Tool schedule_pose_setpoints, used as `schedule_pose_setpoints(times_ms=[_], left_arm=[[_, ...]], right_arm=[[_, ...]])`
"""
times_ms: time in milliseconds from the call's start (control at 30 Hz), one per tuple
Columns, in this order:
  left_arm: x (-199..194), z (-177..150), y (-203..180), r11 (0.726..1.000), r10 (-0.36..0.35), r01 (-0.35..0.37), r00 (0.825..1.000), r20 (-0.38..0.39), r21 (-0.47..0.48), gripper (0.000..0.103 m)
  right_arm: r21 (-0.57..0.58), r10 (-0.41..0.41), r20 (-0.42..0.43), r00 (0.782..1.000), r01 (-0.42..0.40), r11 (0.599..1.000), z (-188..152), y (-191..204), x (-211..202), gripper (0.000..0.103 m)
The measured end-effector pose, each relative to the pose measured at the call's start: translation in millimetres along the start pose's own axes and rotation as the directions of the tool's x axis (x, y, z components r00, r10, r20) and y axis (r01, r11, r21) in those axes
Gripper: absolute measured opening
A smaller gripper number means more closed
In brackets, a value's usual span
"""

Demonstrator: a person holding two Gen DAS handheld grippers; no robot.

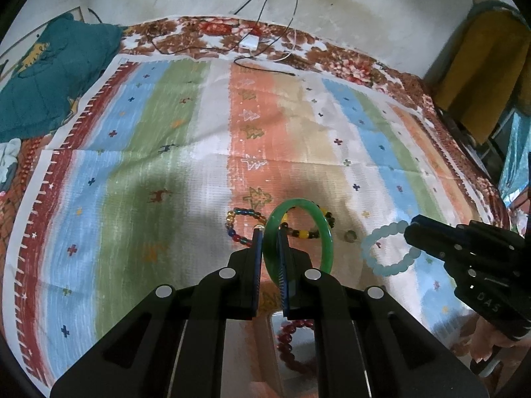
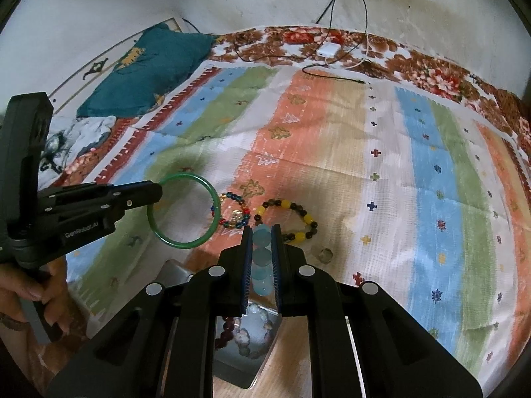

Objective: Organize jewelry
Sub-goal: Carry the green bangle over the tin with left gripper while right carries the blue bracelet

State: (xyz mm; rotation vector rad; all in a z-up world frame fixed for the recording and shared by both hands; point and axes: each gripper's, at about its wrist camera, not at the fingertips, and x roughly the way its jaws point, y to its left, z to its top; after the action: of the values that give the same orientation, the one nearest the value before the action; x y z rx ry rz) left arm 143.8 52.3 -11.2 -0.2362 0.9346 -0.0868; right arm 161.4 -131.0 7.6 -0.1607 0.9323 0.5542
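the left gripper (image 1: 269,232) is clamped on the green bangle (image 1: 327,232), the right gripper (image 2: 260,232) is pinching the pale blue bracelet (image 2: 260,255), both lifted, likely bound for the tray (image 2: 172,273) below.

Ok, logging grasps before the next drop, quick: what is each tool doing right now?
Left tool: closed on the green bangle, held up on edge.
Right tool: closed on the pale blue bead bracelet.
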Motion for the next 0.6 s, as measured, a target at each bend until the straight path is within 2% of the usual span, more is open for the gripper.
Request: schedule_pose_setpoints(times_ms=[600], left_arm=[[-28.8, -28.8, -13.1, 0.999, -0.029, 0.028, 0.999, 0.037, 0.025, 0.008]], right_arm=[[-0.007, 0.038, 0.028, 0.999, -0.038, 0.999, -21.9, 11.7, -25.6, 0.012]])
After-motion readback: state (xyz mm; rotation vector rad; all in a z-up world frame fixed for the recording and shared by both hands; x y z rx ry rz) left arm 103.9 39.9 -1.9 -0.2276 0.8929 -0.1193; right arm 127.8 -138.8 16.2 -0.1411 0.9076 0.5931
